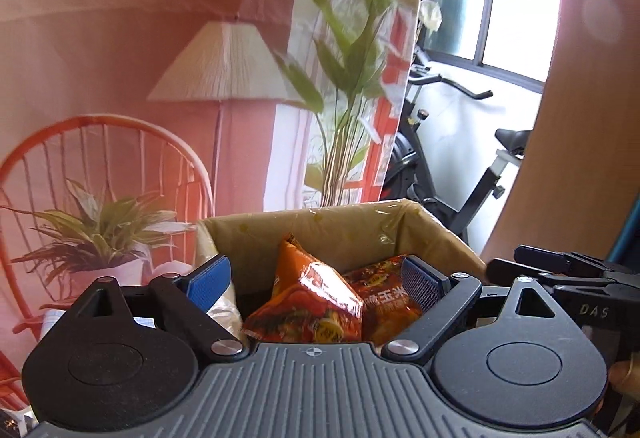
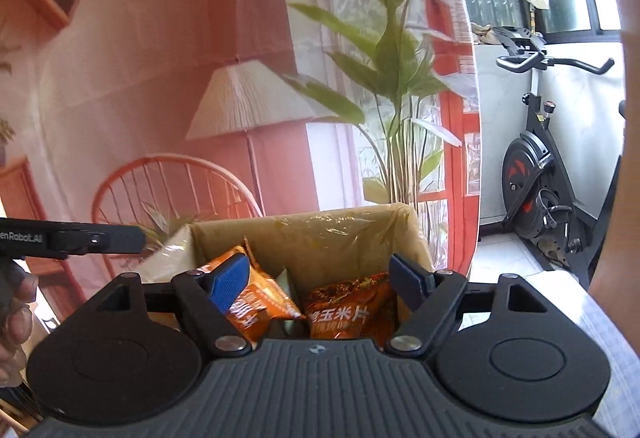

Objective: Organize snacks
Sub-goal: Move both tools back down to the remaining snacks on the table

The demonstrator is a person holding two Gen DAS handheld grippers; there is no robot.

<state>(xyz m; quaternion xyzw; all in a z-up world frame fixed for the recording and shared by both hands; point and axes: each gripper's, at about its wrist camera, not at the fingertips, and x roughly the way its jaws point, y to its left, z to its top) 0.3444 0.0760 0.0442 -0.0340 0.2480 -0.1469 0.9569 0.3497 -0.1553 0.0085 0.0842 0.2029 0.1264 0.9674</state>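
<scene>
both the left gripper (image 1: 316, 278) and right gripper (image 2: 320, 278) hover with jaws spread and empty at the near rim of the cardboard box (image 1: 344, 230), likely because the orange snack bags (image 1: 308, 306) already lie inside it

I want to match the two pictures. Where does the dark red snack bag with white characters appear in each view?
Left wrist view: the dark red snack bag lies in the cardboard box, right of centre, beside the right blue finger.
Right wrist view: the same bag sits low, near centre, right of an orange bag.
Shared landmark: the white lampshade.
</scene>
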